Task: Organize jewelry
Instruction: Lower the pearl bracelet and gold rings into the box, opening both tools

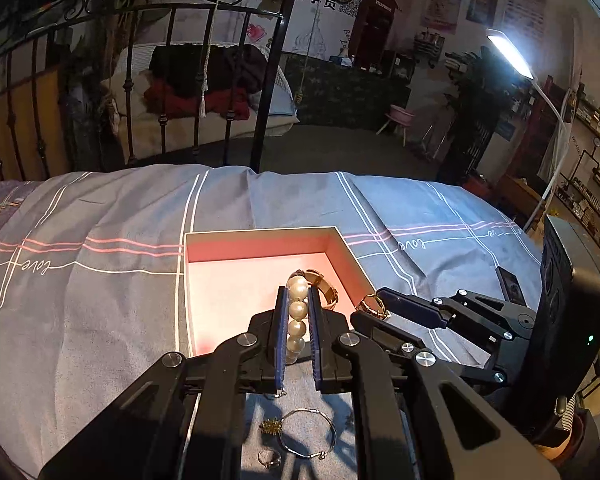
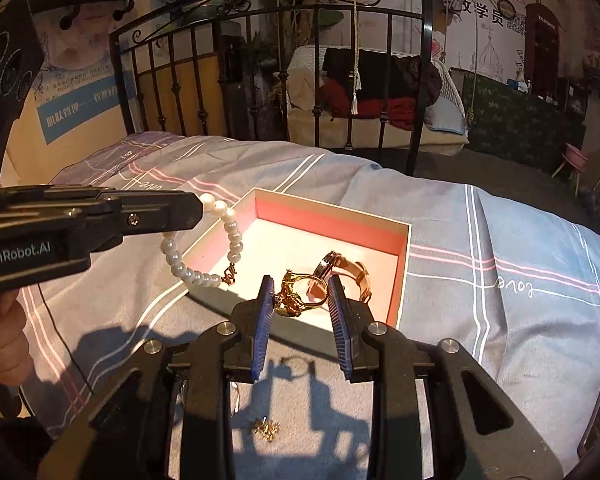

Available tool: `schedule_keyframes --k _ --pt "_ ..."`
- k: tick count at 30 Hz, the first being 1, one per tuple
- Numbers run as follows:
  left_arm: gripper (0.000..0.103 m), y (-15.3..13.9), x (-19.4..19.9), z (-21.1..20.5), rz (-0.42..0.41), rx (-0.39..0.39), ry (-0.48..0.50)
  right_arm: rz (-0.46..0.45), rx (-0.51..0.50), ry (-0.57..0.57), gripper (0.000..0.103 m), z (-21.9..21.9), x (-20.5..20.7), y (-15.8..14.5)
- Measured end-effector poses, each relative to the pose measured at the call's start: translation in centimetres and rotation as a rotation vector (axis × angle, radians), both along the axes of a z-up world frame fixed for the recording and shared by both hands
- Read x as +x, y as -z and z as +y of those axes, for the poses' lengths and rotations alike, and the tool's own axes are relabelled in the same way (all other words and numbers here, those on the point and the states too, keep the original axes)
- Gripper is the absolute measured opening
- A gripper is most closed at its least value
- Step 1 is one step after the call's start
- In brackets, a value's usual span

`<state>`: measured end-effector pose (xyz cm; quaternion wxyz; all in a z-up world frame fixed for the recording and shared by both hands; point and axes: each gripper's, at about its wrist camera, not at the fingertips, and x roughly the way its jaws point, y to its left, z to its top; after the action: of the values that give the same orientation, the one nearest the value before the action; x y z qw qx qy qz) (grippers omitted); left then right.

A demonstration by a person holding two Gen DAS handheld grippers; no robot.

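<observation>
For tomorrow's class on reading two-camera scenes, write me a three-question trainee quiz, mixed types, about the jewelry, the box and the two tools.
1. True or false: the left tool is shut on the pearl bracelet.
2. What does the right tool hold? A) a watch B) a gold ring C) a silver bangle
3. Name the item already lying inside the pink-lined box.

Key
1. True; pearls sit between its pads, and the rest of the strand hangs free.
2. B, the gold ring.
3. The watch. A silver bangle, a small ring and a gold charm lie on the bedsheet.
</observation>
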<state>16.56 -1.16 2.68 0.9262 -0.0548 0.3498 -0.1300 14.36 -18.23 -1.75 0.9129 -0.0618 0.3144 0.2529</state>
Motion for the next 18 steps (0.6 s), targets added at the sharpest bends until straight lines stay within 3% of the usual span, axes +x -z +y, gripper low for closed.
schedule_keyframes --k 10,18 --pt "0.009 0.9 6.4 0.1 0.052 0.041 -0.061 0.079 -0.022 0.039 0.028 0.6 6.5 0.6" --pt "0.009 3.9 8.4 0.2 0.141 0.059 -0.074 0.117 -0.063 0.034 0.028 0.9 6.8 2.7"
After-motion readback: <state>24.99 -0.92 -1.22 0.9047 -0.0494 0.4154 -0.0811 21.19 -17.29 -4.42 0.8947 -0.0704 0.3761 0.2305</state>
